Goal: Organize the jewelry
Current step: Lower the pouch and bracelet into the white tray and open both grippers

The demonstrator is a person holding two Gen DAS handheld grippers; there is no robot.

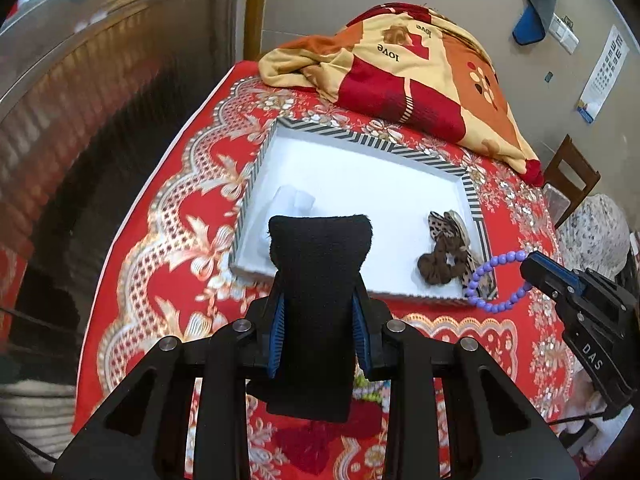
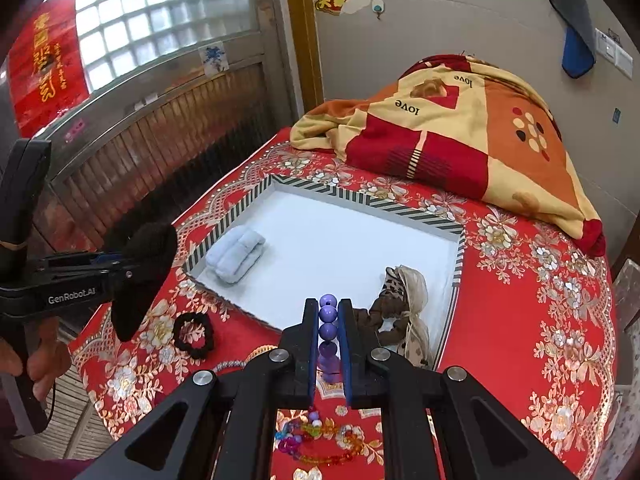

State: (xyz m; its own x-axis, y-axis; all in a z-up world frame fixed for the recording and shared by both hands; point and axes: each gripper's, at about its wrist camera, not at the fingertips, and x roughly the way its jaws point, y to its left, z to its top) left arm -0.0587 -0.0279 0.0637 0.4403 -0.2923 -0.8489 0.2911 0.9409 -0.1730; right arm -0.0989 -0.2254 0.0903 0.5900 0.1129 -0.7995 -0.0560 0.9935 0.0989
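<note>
While the left gripper [image 1: 320, 300] clamps a soft black pouch [image 1: 318, 280] at frame centre, the right gripper's [image 2: 329, 320] fingers pinch a purple bead bracelet [image 1: 496, 280] above the striped tray [image 2: 416, 214]; light, slippery beads seem best held mid-strand.

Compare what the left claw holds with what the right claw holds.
The left claw grips a black fuzzy pouch, a soft cloth piece; the right claw is shut on a purple bead bracelet, a loop of hard round beads. The pouch stands up wide between its claw's fingers; the bracelet is pinched by a few beads, the rest dangling. Both are lifted off the red tablecloth, near the white tray.
</note>
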